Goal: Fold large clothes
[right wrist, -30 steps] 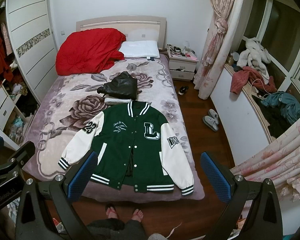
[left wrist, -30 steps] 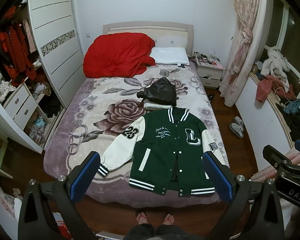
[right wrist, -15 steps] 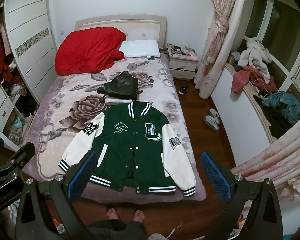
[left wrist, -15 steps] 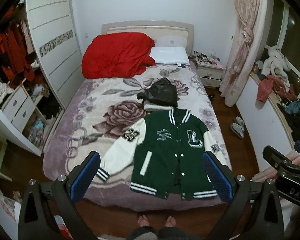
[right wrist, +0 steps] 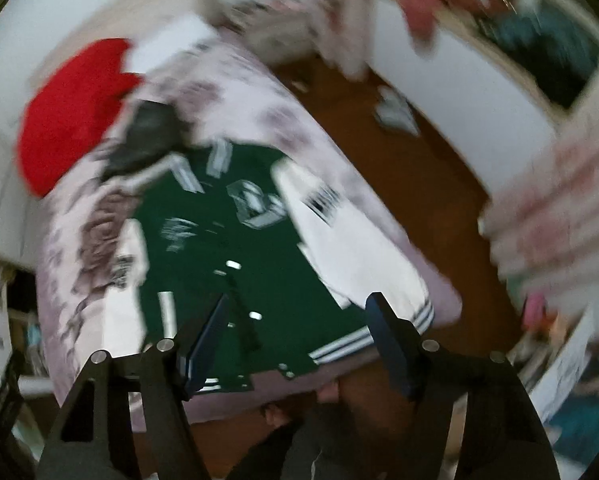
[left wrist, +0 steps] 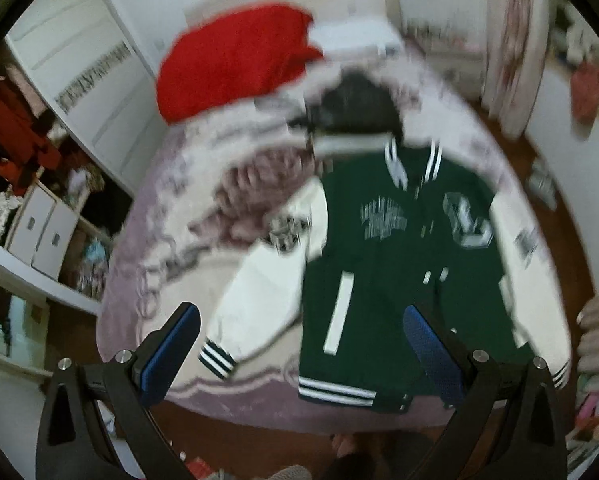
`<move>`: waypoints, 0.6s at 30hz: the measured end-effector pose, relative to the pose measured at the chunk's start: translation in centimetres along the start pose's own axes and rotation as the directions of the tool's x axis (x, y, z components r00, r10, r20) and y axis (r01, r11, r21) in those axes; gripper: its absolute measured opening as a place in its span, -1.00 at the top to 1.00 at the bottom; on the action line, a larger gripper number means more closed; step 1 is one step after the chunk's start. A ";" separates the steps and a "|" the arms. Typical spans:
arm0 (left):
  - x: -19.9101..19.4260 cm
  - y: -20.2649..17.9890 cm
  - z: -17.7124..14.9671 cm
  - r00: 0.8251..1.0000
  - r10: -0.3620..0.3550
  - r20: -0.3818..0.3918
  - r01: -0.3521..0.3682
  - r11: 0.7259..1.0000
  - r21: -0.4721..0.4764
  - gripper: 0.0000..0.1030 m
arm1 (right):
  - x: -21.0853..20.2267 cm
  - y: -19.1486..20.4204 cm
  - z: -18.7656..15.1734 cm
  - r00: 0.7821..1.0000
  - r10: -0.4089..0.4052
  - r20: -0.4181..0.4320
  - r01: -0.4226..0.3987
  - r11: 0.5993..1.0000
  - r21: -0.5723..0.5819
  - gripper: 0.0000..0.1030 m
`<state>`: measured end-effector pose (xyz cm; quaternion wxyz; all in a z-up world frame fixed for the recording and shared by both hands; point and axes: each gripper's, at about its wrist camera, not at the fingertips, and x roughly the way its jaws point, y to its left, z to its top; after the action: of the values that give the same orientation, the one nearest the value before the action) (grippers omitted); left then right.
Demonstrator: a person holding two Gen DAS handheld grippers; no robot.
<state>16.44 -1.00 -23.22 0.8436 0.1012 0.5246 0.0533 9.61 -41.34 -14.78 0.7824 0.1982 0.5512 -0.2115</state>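
Observation:
A green varsity jacket [left wrist: 399,248] with white sleeves and striped cuffs lies flat, front up, near the foot of the bed [left wrist: 187,208]. Both views are motion-blurred. My left gripper [left wrist: 299,352] hangs open above the jacket's lower left part, with its blue pads wide apart and nothing between them. In the right wrist view the jacket [right wrist: 219,240] lies tilted. My right gripper [right wrist: 299,332] hovers over its hem and right cuff. Its jaws are closing, and no cloth is pressed between them.
A red quilt [left wrist: 235,60] and a white pillow [left wrist: 351,36] lie at the head of the bed. A dark folded garment [left wrist: 355,100] rests just above the jacket's collar. Wardrobe drawers [left wrist: 43,224] stand left, and slippers [right wrist: 395,114] lie on the wooden floor at right.
Both grippers have dropped quickly toward the jacket, which looks much larger now. The right view has rolled, and the right jaws have narrowed. The left jaws stay wide.

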 end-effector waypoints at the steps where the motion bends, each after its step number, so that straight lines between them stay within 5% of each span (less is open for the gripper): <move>1: 1.6 -0.8 -0.4 1.000 0.005 -0.029 -0.005 1.000 0.001 -1.00 | 3.6 -3.0 0.4 0.999 -0.002 -0.040 0.005 0.997 0.083 -0.40; 5: 9.1 -5.2 -2.1 0.990 0.046 -0.129 -0.044 0.999 0.021 -1.00 | 14.7 -13.9 -1.3 0.991 0.006 -0.132 0.041 0.934 0.354 -0.52; 7: 11.9 -6.9 -2.8 0.983 0.057 -0.177 -0.053 0.998 0.027 -1.00 | 21.5 -20.0 -4.0 0.980 0.084 -0.181 0.025 0.849 0.528 -0.53; 11: 18.6 -11.5 -4.2 0.957 0.064 -0.281 -0.051 0.997 0.056 -1.00 | 32.0 -25.4 -10.7 0.933 0.306 -0.190 -0.057 0.646 0.761 -0.53; 13: 20.4 -13.7 -4.2 0.951 0.081 -0.300 -0.053 0.994 0.100 -1.00 | 36.5 -26.7 -14.3 0.902 0.422 -0.092 -0.140 0.486 0.863 -0.53; 16: 21.9 -17.6 -3.4 0.953 0.072 -0.295 -0.028 0.988 0.150 -1.00 | 40.4 -27.8 -17.2 0.875 0.474 0.100 -0.255 0.274 0.927 -0.53; 18: 22.1 -20.6 -2.3 0.964 0.060 -0.261 -0.008 0.981 0.194 -1.00 | 41.5 -28.0 -17.7 0.883 0.427 0.195 -0.308 0.213 0.927 -0.52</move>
<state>23.84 -16.44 -48.21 0.7512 0.1825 0.6336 0.0304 -6.99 -59.74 -61.79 0.5146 0.7499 0.2985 -0.2893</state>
